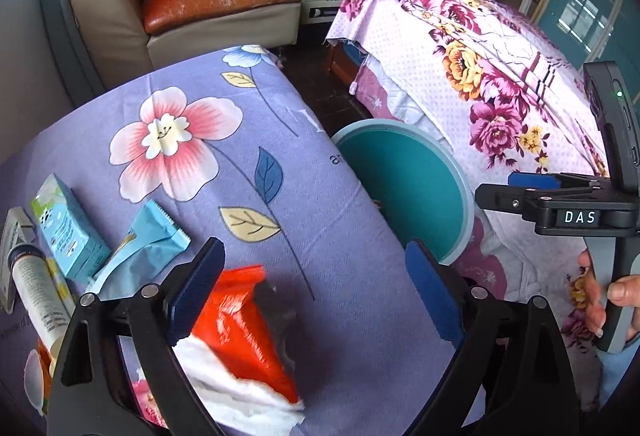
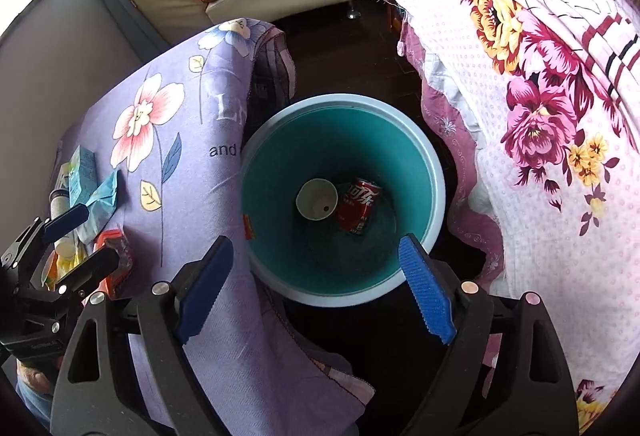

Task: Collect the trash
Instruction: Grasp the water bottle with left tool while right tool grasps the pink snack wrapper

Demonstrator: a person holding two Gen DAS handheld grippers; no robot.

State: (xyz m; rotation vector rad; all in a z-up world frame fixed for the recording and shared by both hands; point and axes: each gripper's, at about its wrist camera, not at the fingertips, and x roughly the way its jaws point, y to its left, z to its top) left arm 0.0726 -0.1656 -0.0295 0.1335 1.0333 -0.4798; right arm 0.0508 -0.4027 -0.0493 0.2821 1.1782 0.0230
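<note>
A red and white wrapper (image 1: 244, 340) lies on the purple flowered table cloth (image 1: 320, 276). My left gripper (image 1: 316, 292) is open just above it, the wrapper by its left finger. A light blue packet (image 1: 152, 248), a blue carton (image 1: 68, 228) and a white tube (image 1: 36, 292) lie to the left. My right gripper (image 2: 316, 288) is open and empty over the teal bin (image 2: 436, 172). A red cola can (image 2: 360, 204) and a white paper cup (image 2: 316, 200) lie in the bin. The left gripper also shows in the right wrist view (image 2: 80, 236).
A bed with a pink flowered cover (image 1: 500, 56) stands right of the bin (image 1: 464, 192). A beige sofa with orange cushions (image 1: 192, 4) is at the back. Dark floor (image 1: 320, 76) lies between them. The right gripper's body (image 1: 580, 212) is to the right.
</note>
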